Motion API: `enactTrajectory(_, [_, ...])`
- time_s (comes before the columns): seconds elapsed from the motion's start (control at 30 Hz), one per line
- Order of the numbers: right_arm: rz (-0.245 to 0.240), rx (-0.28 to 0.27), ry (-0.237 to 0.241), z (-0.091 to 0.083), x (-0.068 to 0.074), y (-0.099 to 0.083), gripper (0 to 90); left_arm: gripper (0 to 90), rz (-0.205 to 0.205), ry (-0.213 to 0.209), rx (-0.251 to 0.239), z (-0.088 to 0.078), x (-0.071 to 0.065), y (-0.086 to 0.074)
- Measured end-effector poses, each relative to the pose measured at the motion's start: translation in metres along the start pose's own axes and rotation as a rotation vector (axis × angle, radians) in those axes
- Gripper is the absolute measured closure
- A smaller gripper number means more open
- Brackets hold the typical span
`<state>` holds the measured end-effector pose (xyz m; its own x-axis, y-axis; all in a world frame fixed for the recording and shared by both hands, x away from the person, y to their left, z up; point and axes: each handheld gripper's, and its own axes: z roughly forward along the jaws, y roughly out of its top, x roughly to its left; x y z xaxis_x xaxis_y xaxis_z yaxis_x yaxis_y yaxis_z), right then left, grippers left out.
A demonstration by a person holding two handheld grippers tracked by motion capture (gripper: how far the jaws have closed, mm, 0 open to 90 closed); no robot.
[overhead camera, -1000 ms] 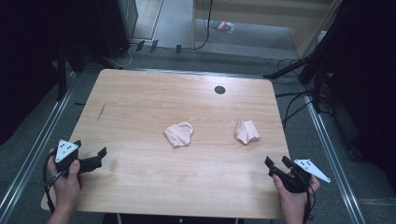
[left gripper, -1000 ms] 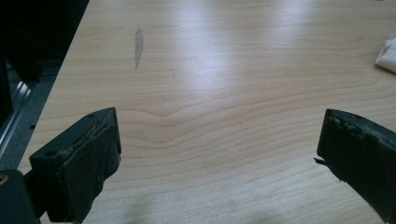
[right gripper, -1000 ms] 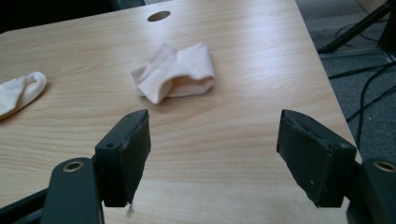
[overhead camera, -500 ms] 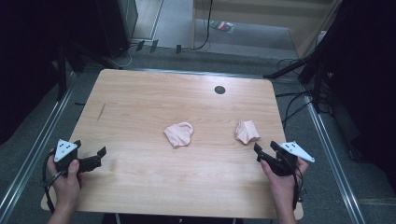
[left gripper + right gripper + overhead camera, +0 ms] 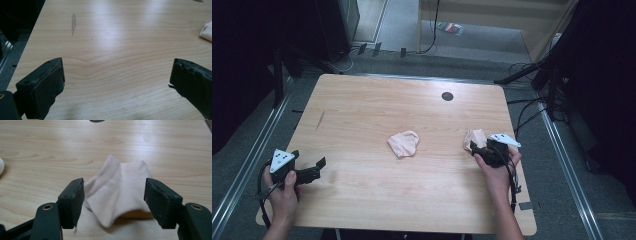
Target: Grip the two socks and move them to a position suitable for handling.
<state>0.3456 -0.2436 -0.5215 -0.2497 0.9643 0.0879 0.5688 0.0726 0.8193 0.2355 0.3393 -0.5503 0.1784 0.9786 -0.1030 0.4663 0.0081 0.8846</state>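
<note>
Straddling a pale pink sock [image 5: 120,192], the right claw [image 5: 482,148] is seen at the right side of the desk [image 5: 362,115].

The sock lies crumpled on the wood between the jaws, which have just been closing yet are held apart from the fabric on both sides. A second pink sock [image 5: 403,143] is left near the middle of the desk, well apart. The left claw [image 5: 314,170] is held spread wide over bare wood at the near left corner, nothing between its jaws.
</note>
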Motion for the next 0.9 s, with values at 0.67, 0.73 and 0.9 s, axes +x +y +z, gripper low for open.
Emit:
enactTrajectory(0.67, [-0.051,0.106,-0.112,0.035,0.009,-0.004,71.4,0.0,0.0,0.0,0.007,0.001,0.0,0.0])
enactTrajectory(0.73, [-0.051,0.1,-0.121,0.034,0.008,-0.005,79.6,0.0,-0.001,0.001,0.007,0.001,0.0,0.0])
enactTrajectory(0.9, [-0.051,0.098,-0.117,0.03,0.006,-0.004,82.1,0.0,-0.002,0.003,0.0,0.0,0.001,0.0])
